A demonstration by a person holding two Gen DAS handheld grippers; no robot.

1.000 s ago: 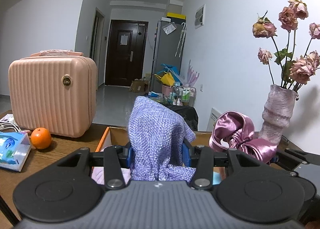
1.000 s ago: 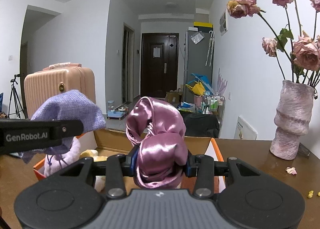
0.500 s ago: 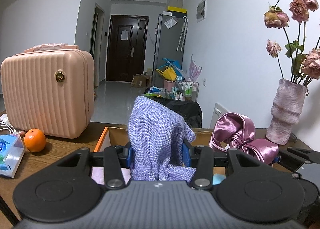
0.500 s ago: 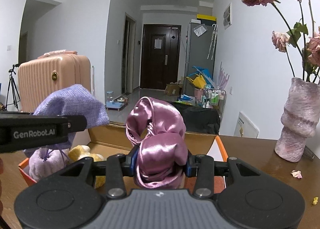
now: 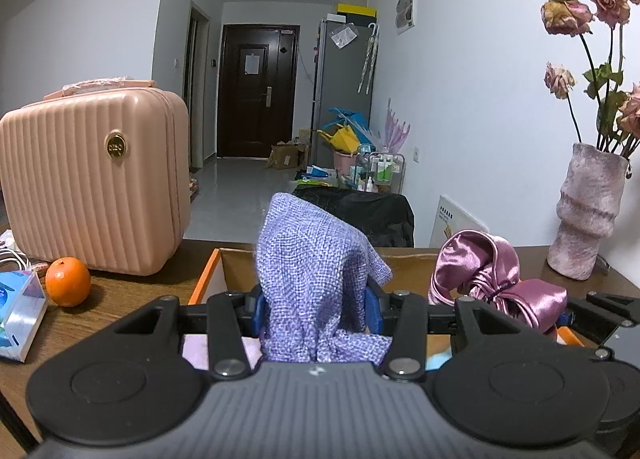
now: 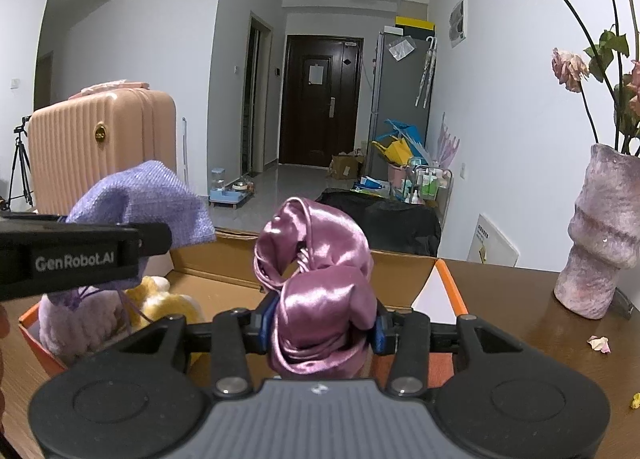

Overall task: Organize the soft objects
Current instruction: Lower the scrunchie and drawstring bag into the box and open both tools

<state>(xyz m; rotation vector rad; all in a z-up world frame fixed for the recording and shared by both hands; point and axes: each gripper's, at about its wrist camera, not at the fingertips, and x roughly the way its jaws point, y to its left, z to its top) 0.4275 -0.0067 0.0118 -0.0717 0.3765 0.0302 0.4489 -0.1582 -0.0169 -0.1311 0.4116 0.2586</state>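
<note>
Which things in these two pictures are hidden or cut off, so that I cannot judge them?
- Box floor: both wrist views, covered by gripper bodies and held cloth.
- Lilac plush and yellow plush: right wrist view, partly behind the left gripper's side.
- Purple woven pouch lower end: left wrist view, behind the gripper body.
- Pink satin item: shape unclear, bunched in the right gripper.
- Vase flowers: cut by the frame edge.

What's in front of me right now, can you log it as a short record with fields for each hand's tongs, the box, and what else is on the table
left tongs: shut on purple woven pouch, above the box
right tongs: shut on pink satin pouch, above the box
box: open cardboard, orange edges; holds a lilac plush and a yellow plush
table: pink case, orange, vase of dried roses, fallen petals
</note>
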